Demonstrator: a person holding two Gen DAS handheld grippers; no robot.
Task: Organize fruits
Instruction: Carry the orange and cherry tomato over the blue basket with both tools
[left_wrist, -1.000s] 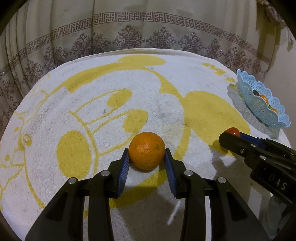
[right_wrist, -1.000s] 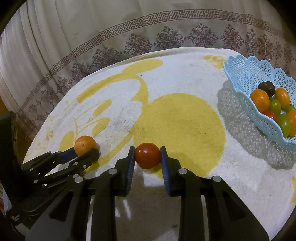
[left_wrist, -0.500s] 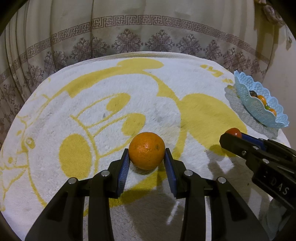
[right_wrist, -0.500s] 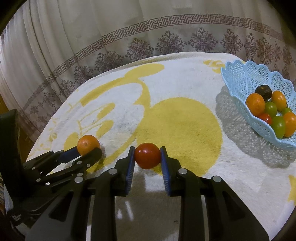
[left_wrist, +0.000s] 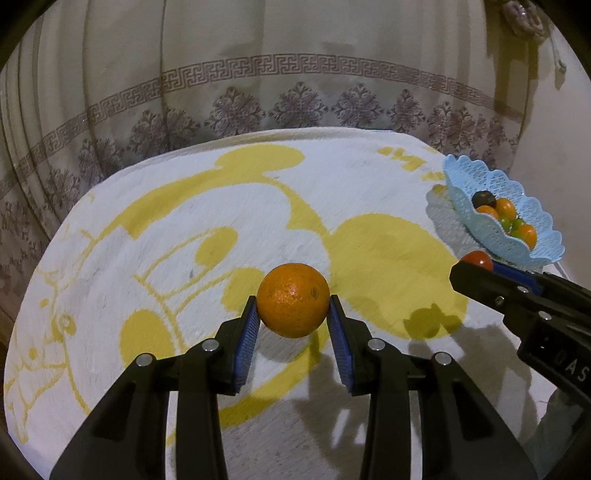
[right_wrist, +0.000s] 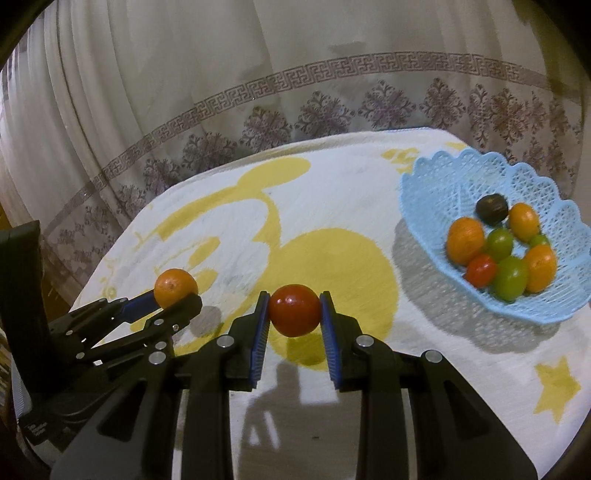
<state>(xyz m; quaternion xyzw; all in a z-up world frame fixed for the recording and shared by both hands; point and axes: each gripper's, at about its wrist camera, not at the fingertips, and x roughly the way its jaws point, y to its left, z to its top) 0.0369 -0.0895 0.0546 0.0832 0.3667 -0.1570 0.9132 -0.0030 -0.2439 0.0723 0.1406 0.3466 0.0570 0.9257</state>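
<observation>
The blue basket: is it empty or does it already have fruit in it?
Partly full. The basket holds oranges, green fruits, a red one and a dark one.

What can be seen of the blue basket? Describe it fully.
The basket is a pale blue, lace-patterned bowl that looks like plastic, with a scalloped rim and pierced walls. It sits upright on the white and yellow towel, at its far right, touching neither gripper. Inside lie three oranges, three green fruits, one red tomato and one dark fruit. It casts a shadow to its left.

L tongs (left_wrist: 293, 314) clamped on orange (left_wrist: 293, 305); R tongs (right_wrist: 294, 312) clamped on tomato (right_wrist: 294, 309); both raised.
</observation>
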